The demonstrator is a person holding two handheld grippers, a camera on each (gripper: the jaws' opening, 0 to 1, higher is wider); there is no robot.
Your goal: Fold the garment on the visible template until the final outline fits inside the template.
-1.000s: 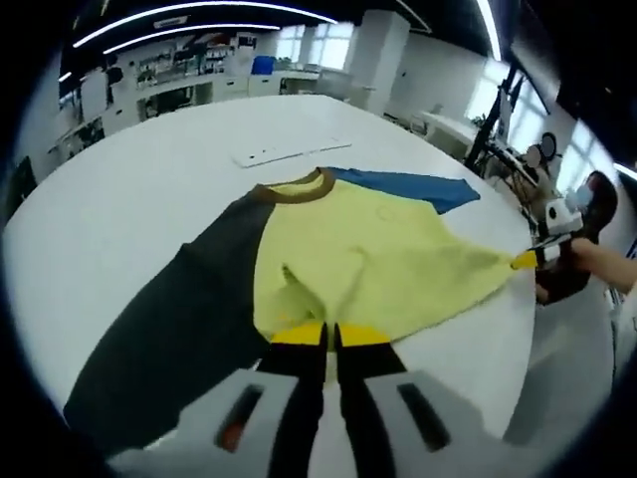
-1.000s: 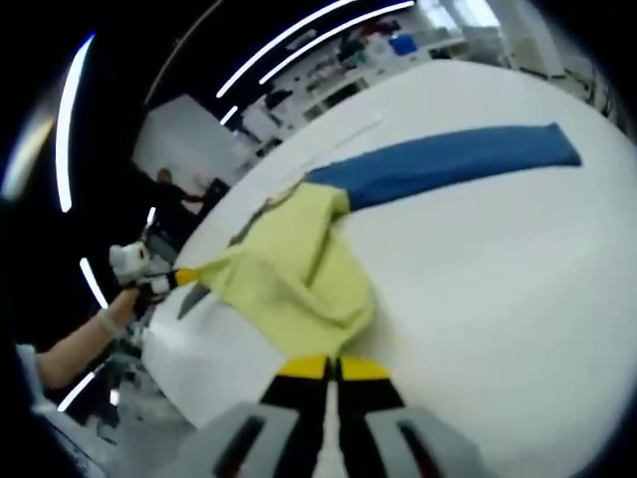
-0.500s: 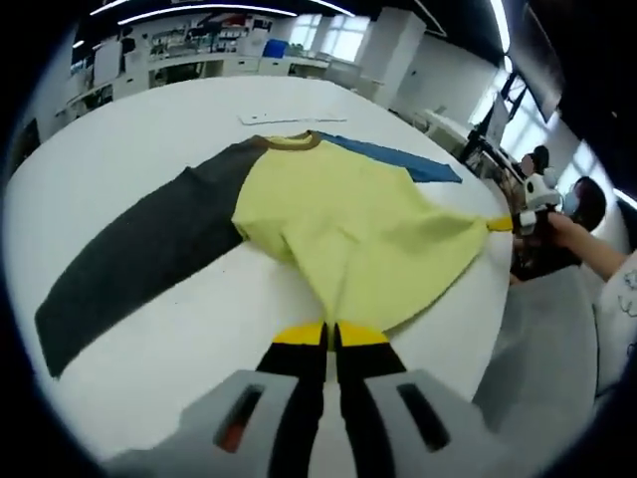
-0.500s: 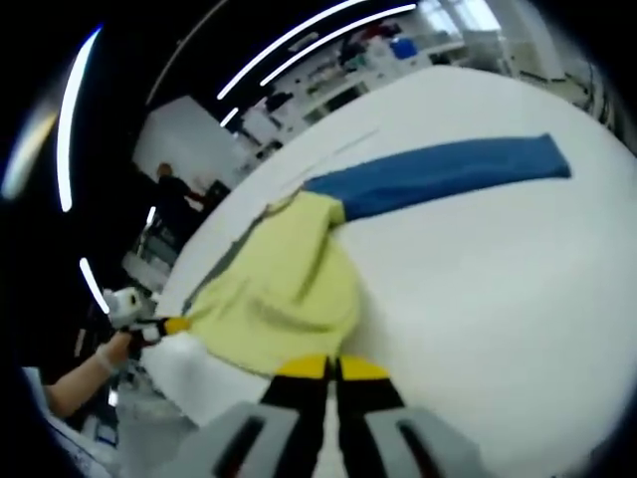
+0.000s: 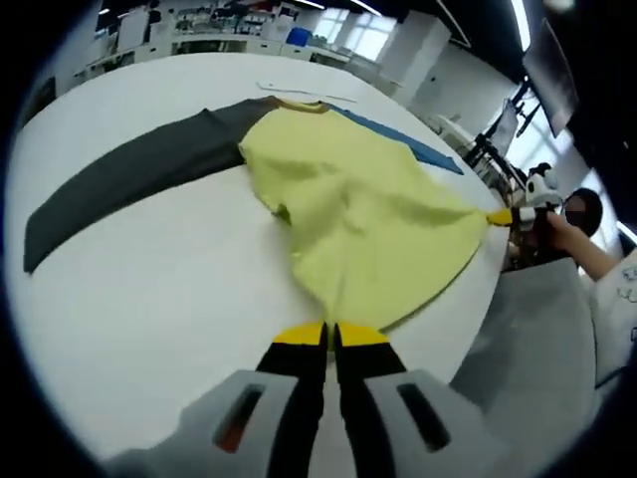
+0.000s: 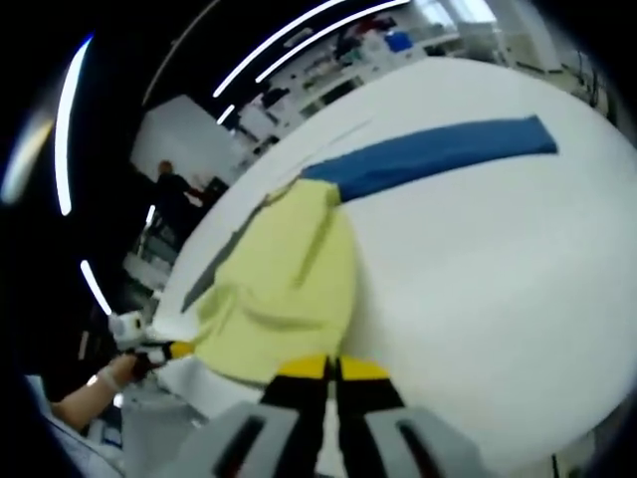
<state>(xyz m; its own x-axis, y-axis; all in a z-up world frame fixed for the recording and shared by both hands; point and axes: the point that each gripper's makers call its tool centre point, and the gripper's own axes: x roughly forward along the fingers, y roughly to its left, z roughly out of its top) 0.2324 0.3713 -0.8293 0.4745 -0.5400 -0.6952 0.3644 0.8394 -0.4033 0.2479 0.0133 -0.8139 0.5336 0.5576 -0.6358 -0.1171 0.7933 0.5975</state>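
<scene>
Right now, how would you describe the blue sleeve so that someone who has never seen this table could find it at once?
Start at the big white table and find the shirt with the yellow body spread on it. The blue sleeve is the long flat strip running out from the shoulder near the collar. It lies straight on bare table, and the other sleeve is dark grey.

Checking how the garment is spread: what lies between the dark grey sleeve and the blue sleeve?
In the left gripper view, the yellow body of the garment spans between the dark grey sleeve and the blue sleeve, with the brown collar at its top.
</scene>
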